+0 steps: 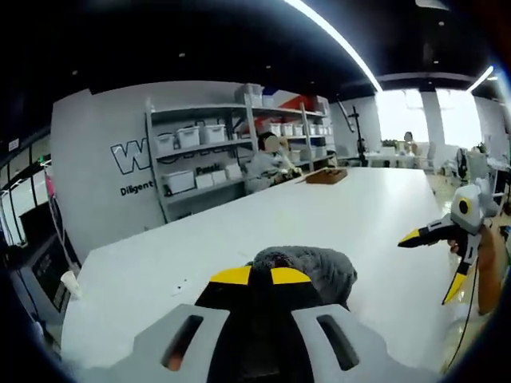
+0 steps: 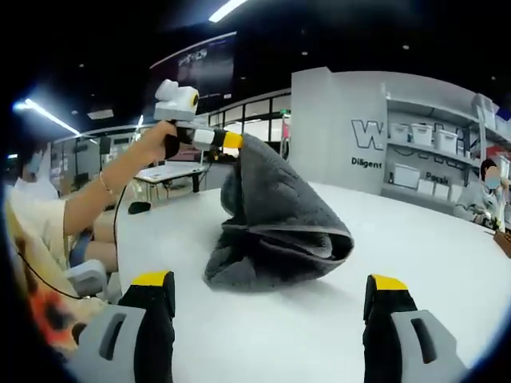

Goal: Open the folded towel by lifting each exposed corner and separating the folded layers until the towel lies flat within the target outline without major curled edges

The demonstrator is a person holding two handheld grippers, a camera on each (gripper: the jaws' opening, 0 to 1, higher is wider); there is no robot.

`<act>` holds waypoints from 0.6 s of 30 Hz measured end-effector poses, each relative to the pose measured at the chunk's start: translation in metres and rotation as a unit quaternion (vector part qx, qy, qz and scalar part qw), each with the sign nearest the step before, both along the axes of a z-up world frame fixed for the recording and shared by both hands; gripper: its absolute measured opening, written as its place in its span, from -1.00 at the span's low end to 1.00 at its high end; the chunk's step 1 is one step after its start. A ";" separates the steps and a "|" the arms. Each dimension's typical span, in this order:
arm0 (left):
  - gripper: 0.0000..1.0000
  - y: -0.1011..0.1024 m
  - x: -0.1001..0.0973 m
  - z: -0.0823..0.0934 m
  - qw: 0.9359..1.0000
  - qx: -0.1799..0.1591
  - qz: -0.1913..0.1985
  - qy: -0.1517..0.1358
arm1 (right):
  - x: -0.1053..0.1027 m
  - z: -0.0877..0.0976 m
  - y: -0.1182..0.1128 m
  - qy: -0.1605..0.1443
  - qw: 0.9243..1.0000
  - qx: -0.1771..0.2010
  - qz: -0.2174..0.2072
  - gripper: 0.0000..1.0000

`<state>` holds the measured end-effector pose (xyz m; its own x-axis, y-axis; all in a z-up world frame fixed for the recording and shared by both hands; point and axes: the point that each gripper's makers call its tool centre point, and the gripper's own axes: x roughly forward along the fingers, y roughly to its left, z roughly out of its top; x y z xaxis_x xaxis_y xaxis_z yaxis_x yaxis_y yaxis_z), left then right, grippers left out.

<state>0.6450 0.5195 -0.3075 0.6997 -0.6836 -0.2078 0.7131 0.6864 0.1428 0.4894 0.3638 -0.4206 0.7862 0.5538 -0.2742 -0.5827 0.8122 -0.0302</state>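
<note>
Yellow-tipped jaws of the left hand-held gripper (image 1: 260, 276) pressed together on a pinch of the grey towel (image 2: 275, 219), seen bunched just beyond the tips in the left gripper view. Seen from the right gripper view, same left hand-held gripper raised off to the left, gripped by a person's hand (image 2: 153, 138), lifting one corner of the towel high while the rest hangs down in folds and rests crumpled on the white bench (image 2: 415, 239), straight ahead of the right jaws. Right hand-held gripper (image 2: 271, 281) spread wide, jaws well apart, nothing between them, near the towel but not touching. Also visible at the right edge of the left gripper view, jaws parted above the bench. Behind, shelving (image 1: 207, 152) with white bins against a grey wall.
</note>
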 end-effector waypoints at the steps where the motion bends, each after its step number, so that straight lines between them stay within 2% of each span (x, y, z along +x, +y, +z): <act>1: -0.92 0.002 0.000 0.002 1.000 -0.002 0.002 -0.001 | 0.000 0.000 0.000 0.000 1.000 0.000 0.000 0.98; 8: -0.92 0.023 0.017 0.005 1.000 0.010 0.028 -0.001 | 0.000 0.000 -0.001 0.000 1.000 0.000 0.000 0.98; 16: -0.91 0.035 0.037 -0.013 0.999 0.005 0.046 0.011 | 0.000 0.000 -0.002 0.001 1.000 0.002 -0.003 0.98; 18: -0.91 0.039 0.045 -0.020 0.998 0.015 0.058 0.011 | 0.001 0.000 -0.004 0.001 1.000 0.002 -0.003 0.98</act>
